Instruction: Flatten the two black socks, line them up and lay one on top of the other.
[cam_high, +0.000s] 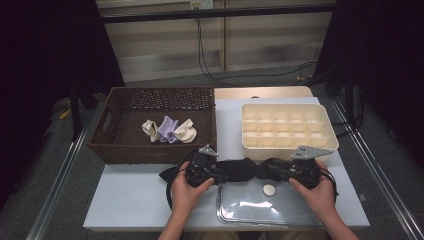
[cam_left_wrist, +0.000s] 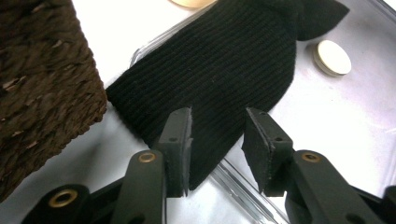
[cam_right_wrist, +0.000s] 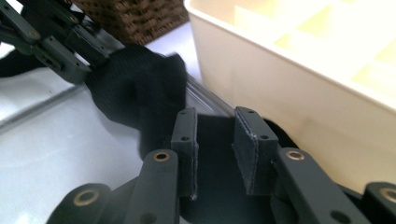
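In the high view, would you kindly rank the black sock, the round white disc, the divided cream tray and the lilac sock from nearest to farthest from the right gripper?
From the right gripper:
1. Black sock: at its jaws, toward the left gripper.
2. Round white disc: just below, on the clear lid.
3. Divided cream tray: directly behind.
4. Lilac sock: far left, inside the wicker basket.

Basket (cam_high: 125, 145) left, divided tray (cam_high: 287, 145) right

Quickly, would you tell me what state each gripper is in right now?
Left gripper: open, pads apart over the black sock, not pressing it.
Right gripper: open, the sock's other end between its pads, not clamped.
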